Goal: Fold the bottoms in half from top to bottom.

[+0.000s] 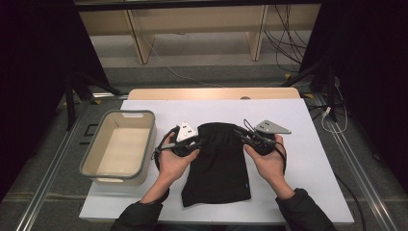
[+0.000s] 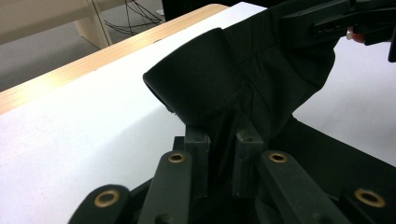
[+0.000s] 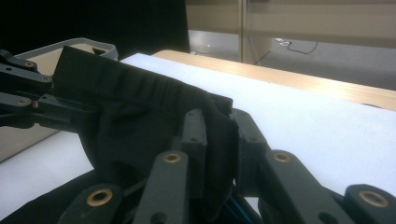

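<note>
Your left gripper point(image 1: 196, 142) pinches the left top corner of the black cloth garment point(image 1: 216, 163), and your right gripper point(image 1: 239, 132) pinches its right top corner, both pairs of jaws pressed together on the fabric. The garment's top edge is lifted between them, while its lower part lies flat on the white table point(image 1: 298, 125). The beige plastic bin with the grey rim point(image 1: 96, 144) stands just beside your left hand point(image 1: 175, 161).

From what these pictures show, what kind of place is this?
Probably a lab recording station, not a home: a white-covered table hemmed by black curtains, with loose cables on the floor behind and aluminium rails along its sides.
</note>
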